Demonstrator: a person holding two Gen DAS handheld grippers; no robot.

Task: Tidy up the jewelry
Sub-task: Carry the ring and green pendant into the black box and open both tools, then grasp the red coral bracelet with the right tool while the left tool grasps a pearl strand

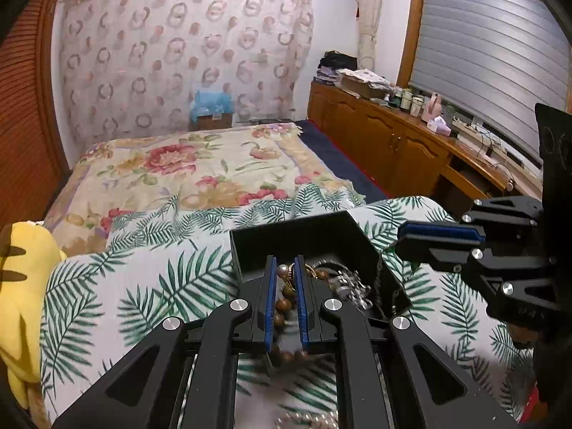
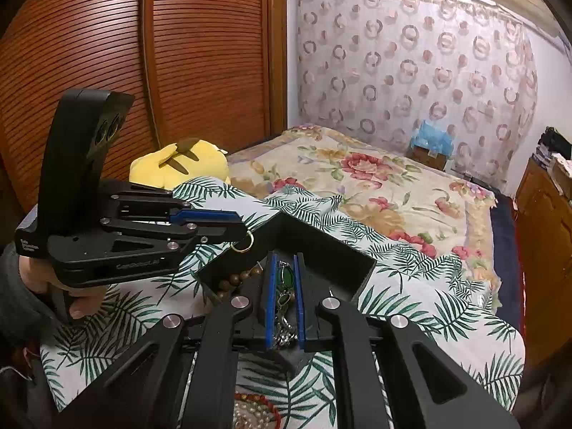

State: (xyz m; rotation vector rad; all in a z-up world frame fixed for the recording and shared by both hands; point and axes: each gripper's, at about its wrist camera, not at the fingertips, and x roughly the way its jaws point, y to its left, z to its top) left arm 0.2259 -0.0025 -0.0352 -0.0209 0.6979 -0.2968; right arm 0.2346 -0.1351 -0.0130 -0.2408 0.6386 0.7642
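A black open box (image 1: 304, 236) sits on a palm-leaf cloth and holds brown wooden beads (image 1: 286, 298), a silver chain (image 1: 352, 284) and other jewelry. It also shows in the right wrist view (image 2: 321, 250). My left gripper (image 1: 286, 268) is over the box, shut on a gold ring with a pearl (image 1: 286, 272); from the right wrist view the gold ring (image 2: 243, 244) hangs at its tip (image 2: 240, 230). My right gripper (image 2: 285, 268) hovers over the box, nearly closed, with green-stone jewelry (image 2: 286, 279) between its pads; whether it grips is unclear. It shows in the left wrist view (image 1: 422, 243).
A pearl strand (image 1: 307, 420) lies on the cloth (image 1: 161, 286) below my left gripper. Red and pearl beads (image 2: 254, 411) lie under my right gripper. A yellow plush toy (image 1: 21, 286) sits at the left. A floral bed (image 1: 200, 164) lies beyond, a wooden cabinet (image 1: 386, 136) to the right.
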